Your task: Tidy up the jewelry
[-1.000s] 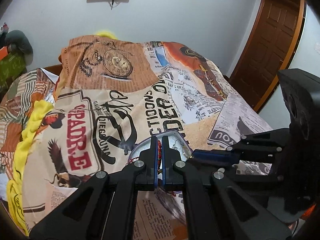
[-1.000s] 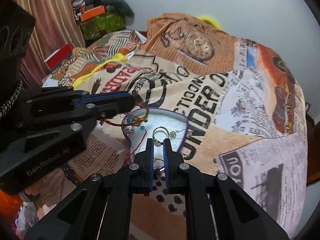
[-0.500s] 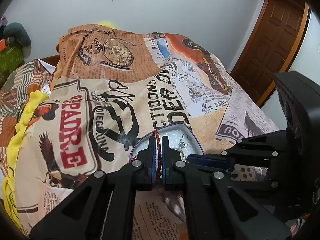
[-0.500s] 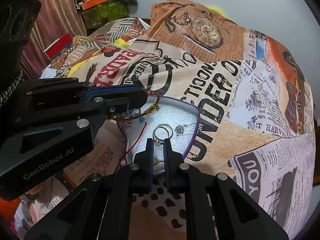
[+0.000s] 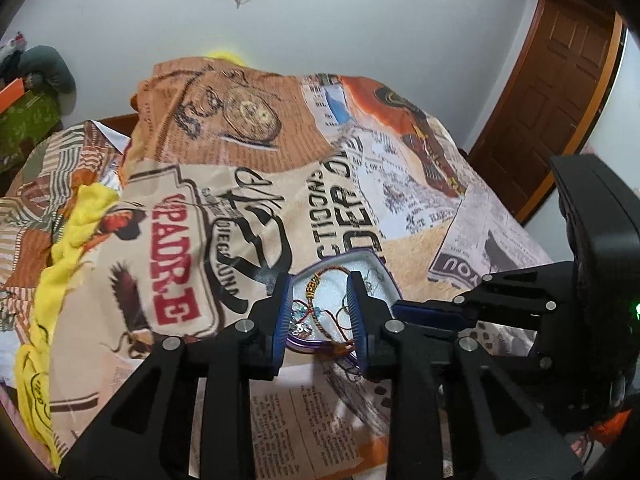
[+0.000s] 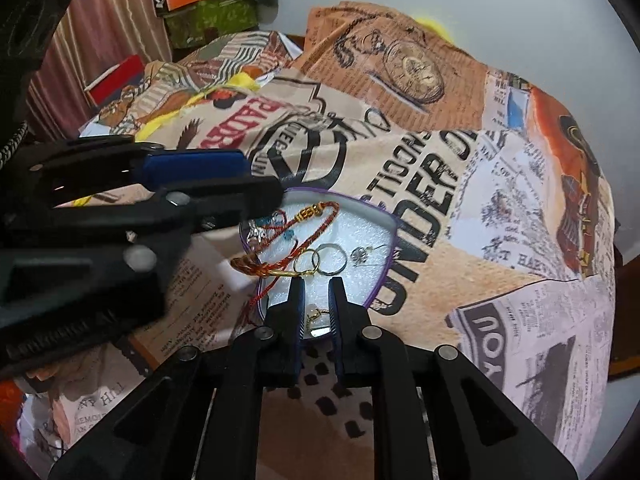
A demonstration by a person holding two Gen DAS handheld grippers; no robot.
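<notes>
A heart-shaped tray (image 6: 360, 236) with a purple rim and white foam lies on the printed bedspread (image 6: 440, 208). In it are a red-and-gold thread bracelet (image 6: 316, 224), a beaded charm piece (image 6: 260, 234), a gold ring (image 6: 306, 262), a silver ring (image 6: 334, 258) and a small earring (image 6: 362, 254). My left gripper (image 5: 319, 284) hovers over the tray (image 5: 384, 276); its jaws are opening and the bracelet (image 5: 316, 292) lies below them, untouched. My right gripper (image 6: 316, 282) sits at the tray's near end, its jaws starting to part by a sliver. A gold earring hook (image 6: 316, 313) shows in that narrow gap.
A yellow cloth (image 5: 60, 260) runs along the bed's left side. A brown door (image 5: 560, 92) stands at the right. Boxes and clutter (image 6: 208, 12) pile up by the curtain (image 6: 112, 20) beyond the bed. The bracelet's tail hangs over the tray's near rim.
The left jaws have parted and let go of the thread bracelet, which now lies spread in the tray. The right gripper stays at the tray's near end, its gap barely wider.
</notes>
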